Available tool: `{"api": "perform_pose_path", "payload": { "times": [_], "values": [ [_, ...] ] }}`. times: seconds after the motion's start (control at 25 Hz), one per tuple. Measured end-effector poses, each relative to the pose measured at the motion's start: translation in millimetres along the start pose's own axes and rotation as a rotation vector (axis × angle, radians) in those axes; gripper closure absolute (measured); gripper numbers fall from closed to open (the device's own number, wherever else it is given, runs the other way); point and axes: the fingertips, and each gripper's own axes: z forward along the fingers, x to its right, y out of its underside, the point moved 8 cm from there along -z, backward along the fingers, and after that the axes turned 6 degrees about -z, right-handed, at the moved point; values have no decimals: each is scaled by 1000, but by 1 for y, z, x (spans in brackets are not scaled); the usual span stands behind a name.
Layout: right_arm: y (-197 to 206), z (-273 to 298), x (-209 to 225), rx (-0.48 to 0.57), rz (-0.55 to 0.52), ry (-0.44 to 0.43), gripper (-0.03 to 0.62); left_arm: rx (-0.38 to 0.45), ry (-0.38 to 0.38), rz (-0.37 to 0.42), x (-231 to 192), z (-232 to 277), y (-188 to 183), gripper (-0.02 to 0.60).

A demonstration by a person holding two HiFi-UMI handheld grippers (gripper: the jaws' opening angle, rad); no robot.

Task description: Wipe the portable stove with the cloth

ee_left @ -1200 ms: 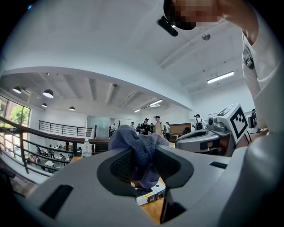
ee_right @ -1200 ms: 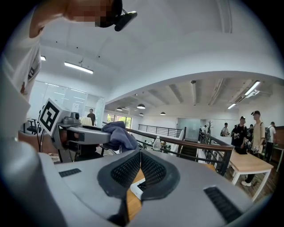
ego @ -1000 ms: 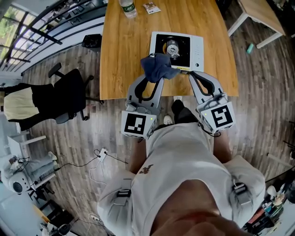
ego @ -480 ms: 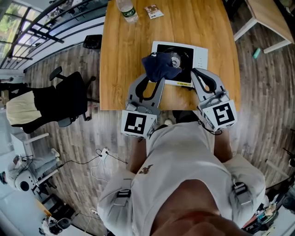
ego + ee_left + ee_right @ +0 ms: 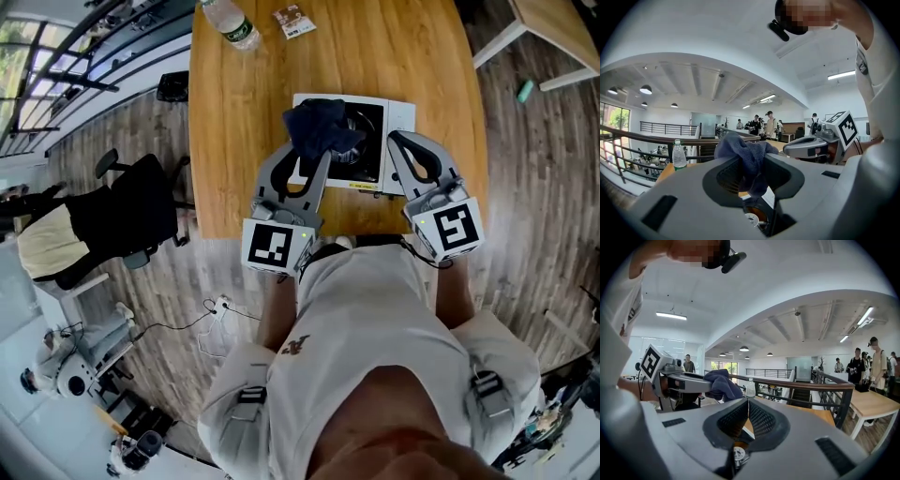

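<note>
The portable stove (image 5: 401, 117) is white with a black top and a round burner (image 5: 358, 124); it lies on the wooden table (image 5: 244, 112) just ahead of me. A dark blue cloth (image 5: 319, 127) is bunched in my left gripper (image 5: 313, 155), whose jaws are shut on it; the cloth hangs over the stove's left part. In the left gripper view the cloth (image 5: 747, 157) fills the jaws, with the burner (image 5: 752, 218) below. My right gripper (image 5: 397, 139) is shut and holds nothing, over the stove's right front edge. In the right gripper view its pads (image 5: 748, 416) meet.
A plastic water bottle (image 5: 228, 23) and a small packet (image 5: 292, 19) lie at the table's far end. A black office chair (image 5: 122, 206) stands left of the table. Another table (image 5: 553, 28) stands at the upper right. People stand in the background (image 5: 768, 124).
Both grippers have moved forward over the table edge. The cloth, carried by the left gripper, now covers more of the stove's left side. The jaws have not changed.
</note>
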Motion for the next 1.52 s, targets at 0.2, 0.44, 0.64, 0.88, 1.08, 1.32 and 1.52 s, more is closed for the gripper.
{"api": "perform_pose_path", "payload": {
  "times": [0.2, 0.44, 0.64, 0.88, 1.08, 1.32, 1.52],
  "values": [
    [19, 7, 30, -40, 43, 36, 572, -44, 38, -8, -6, 44, 3, 451],
    [40, 22, 61, -78, 77, 57, 572, -84, 55, -2, -21, 89, 10, 451],
    [56, 32, 73, -104, 110, 65, 572, -132, 83, 0, -29, 112, 22, 451],
    [84, 42, 89, -163, 186, 79, 572, -181, 109, 3, -34, 144, 39, 451],
    [104, 47, 94, -191, 220, 81, 572, -221, 158, 29, -37, 166, 51, 451],
    [120, 50, 102, -208, 257, 88, 572, -241, 247, 63, -36, 195, 57, 451],
    [130, 50, 110, -216, 279, 102, 572, -247, 336, 90, -32, 211, 60, 451]
  ]
}}
